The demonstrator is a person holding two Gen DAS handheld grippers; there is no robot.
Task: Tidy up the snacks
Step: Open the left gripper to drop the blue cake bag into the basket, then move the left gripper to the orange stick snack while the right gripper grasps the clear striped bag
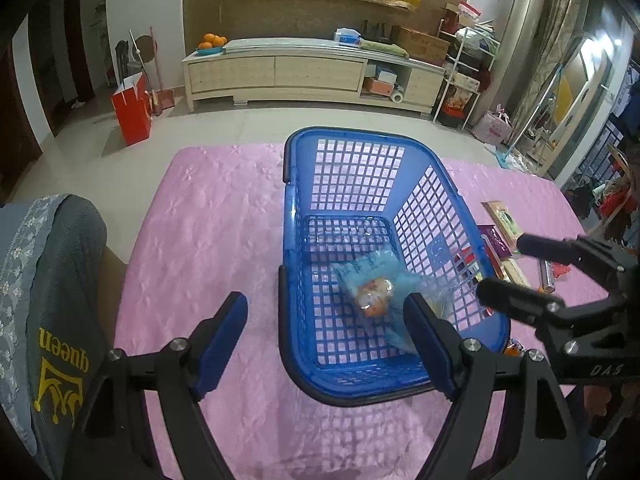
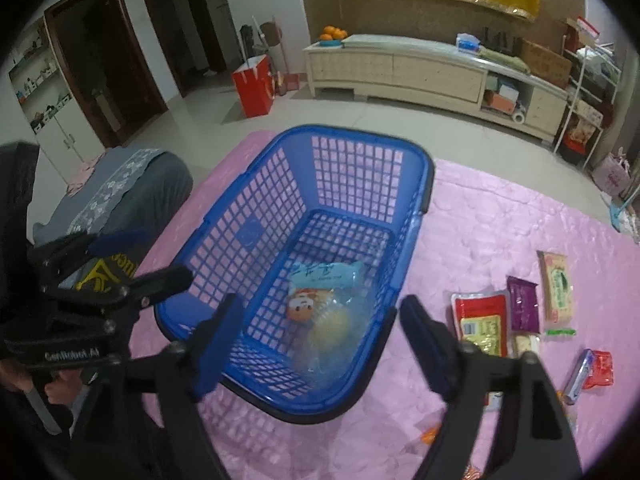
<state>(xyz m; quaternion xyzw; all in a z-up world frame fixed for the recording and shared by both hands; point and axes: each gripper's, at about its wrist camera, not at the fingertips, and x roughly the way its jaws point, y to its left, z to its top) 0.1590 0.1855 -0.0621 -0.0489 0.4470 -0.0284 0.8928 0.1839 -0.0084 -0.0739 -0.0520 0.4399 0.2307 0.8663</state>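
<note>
From my left wrist, my left tool hangs wide open above the near end of the basket, holding nothing; its right finger overlaps the near rim in the view, and the left one sits over the pink cloth beside it. The blue basket stands on the cloth-covered bench. On its floor lies a light-blue packet with an orange-faced snack against it, and a clear wrapper toward the right wall. My right tool reaches in from the right, at the basket's right rim, fingers parted and empty. Past that rim more snacks lie on the cloth, partly hidden by the basket wall. A grey cushion with a yellow crown sits at the left edge.

From my right wrist, my right tool is spread wide with nothing between its fingers, over the near right part of the basket. Inside I see the light-blue packet, the orange-faced snack just below it, and a yellow lump in a clear wrapper nearest me. On the cloth right of the basket, apart from it, lie a red packet, a purple one, a beige one, a small red packet and a silver stick beside it. My left tool sits at the left, off the basket's left wall, fingers apart and empty.
</note>
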